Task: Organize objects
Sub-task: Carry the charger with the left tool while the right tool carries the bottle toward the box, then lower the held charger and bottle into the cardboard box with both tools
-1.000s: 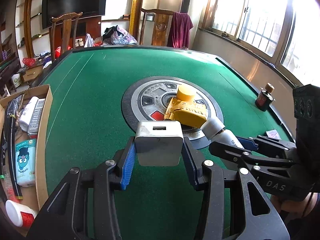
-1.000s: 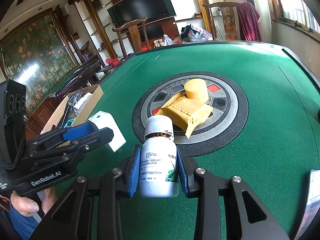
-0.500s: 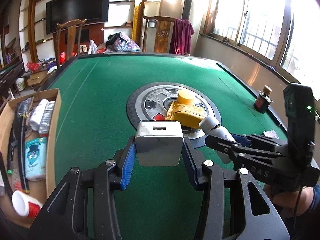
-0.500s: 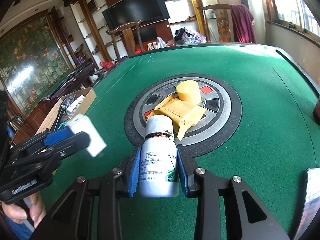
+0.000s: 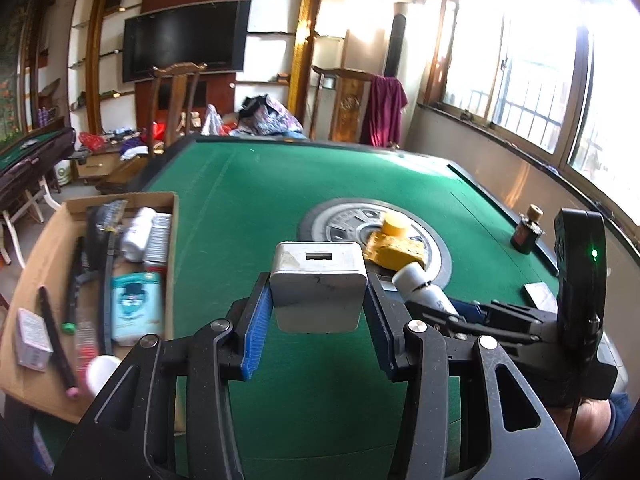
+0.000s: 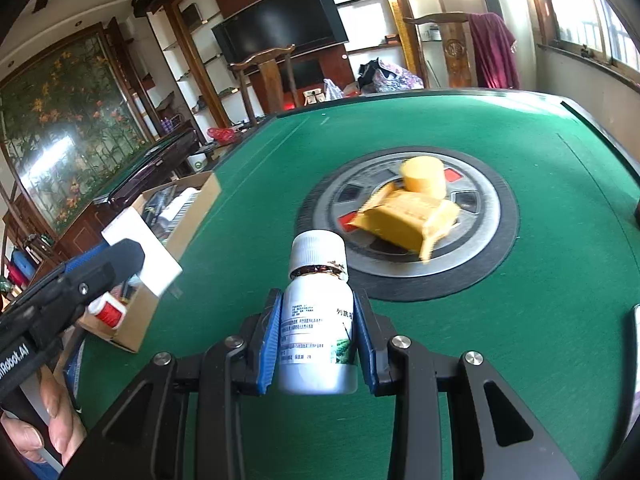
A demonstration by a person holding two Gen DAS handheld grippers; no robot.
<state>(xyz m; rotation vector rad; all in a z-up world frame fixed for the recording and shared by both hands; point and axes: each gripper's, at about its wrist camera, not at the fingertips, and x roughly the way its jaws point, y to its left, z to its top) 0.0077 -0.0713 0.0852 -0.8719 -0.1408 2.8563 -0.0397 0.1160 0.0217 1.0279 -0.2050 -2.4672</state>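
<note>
The green table (image 5: 280,200) is filling both views, and the cardboard box (image 5: 48,240) is sitting at its left edge, down-left of the left gripper (image 5: 318,300), so that hand's the nearer one. That gripper is squeezing a white charger (image 5: 318,280) on its flat sides, hanging over the felt just right of the box. The right gripper (image 6: 316,332) is clamping an upright white bottle (image 6: 318,320), farther off.

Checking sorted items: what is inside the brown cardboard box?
The brown cardboard box holds a white bottle, a teal cartoon-face packet, a small white carton and pens; anything underneath is hidden.
</note>
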